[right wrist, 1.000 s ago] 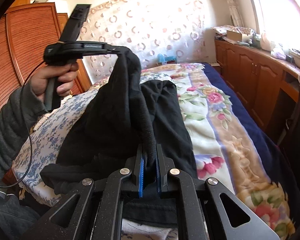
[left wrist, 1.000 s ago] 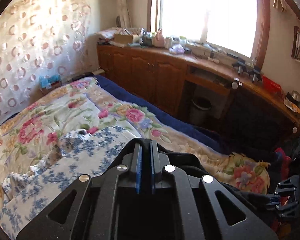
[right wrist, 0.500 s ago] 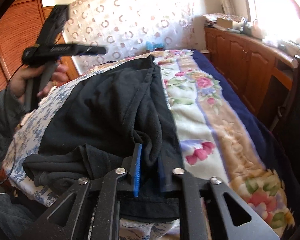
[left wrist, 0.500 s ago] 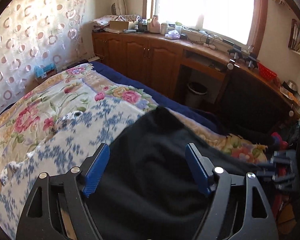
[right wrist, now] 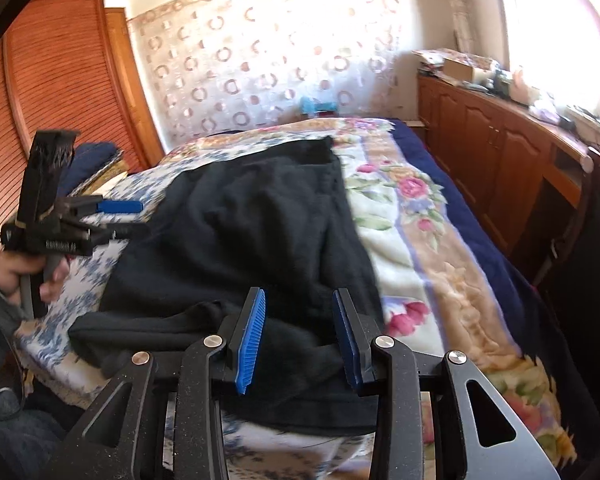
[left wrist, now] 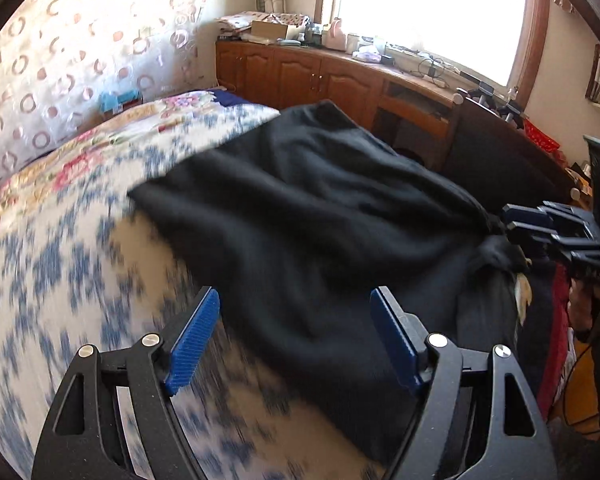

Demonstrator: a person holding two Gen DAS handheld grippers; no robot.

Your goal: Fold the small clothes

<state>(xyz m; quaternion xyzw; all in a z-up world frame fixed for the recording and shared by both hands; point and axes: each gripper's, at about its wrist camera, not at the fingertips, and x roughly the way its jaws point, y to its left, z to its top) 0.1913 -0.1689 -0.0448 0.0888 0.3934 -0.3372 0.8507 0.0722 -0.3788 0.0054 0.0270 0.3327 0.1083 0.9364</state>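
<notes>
Dropped from both claws since a second ago, the black garment (right wrist: 260, 232) lies rumpled across the bed (right wrist: 440, 264), over the blue-patterned sheet (left wrist: 60, 272). Left claw (left wrist: 294, 336) gapes wide and empty, tilted down above the near hem. Right claw (right wrist: 298, 338) has just been opening, partly parted with cloth beneath, unpinched. A hand (right wrist: 24, 276) grips the left tool's handle, far left.

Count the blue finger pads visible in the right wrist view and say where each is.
3. Two are on the right gripper in the foreground, over the black garment. One shows on the left gripper at the left; its second pad isn't clearly visible.
</notes>
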